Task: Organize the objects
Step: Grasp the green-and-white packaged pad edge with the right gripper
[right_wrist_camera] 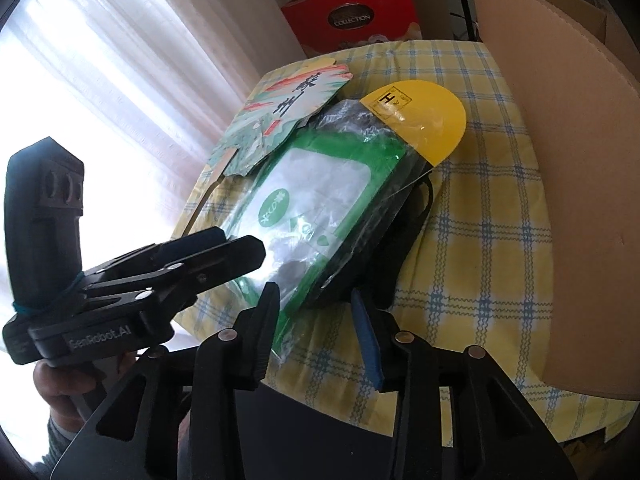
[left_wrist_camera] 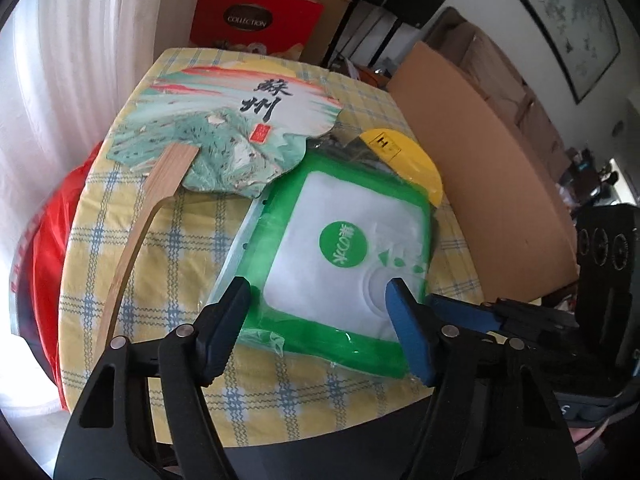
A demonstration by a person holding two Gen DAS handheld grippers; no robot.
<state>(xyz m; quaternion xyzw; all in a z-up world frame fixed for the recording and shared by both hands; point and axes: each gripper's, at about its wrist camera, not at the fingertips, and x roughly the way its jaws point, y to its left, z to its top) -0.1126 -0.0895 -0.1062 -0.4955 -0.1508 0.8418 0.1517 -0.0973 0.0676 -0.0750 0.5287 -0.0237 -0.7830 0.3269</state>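
Observation:
A green-bordered white packet in clear wrap (left_wrist_camera: pixel 340 248) lies on the yellow checked table (left_wrist_camera: pixel 168 264); it also shows in the right wrist view (right_wrist_camera: pixel 320 196). It rests on a black item in a clear bag with a yellow header card (left_wrist_camera: pixel 404 156), which also shows in the right wrist view (right_wrist_camera: pixel 424 120). A painted paper fan with a bamboo handle (left_wrist_camera: pixel 224 120) lies behind, its edge over the packet's far corner. My left gripper (left_wrist_camera: pixel 320 300) is open, its fingers straddling the packet's near edge. My right gripper (right_wrist_camera: pixel 316 300) is open at the packet's near corner, beside the left one.
A big brown cardboard box (left_wrist_camera: pixel 480 184) stands along the table's right side, also in the right wrist view (right_wrist_camera: pixel 568 160). A red box marked COLLECTION (left_wrist_camera: pixel 256 20) stands behind the table. A red bag (left_wrist_camera: pixel 52 240) hangs at the left edge. White curtains fill the left.

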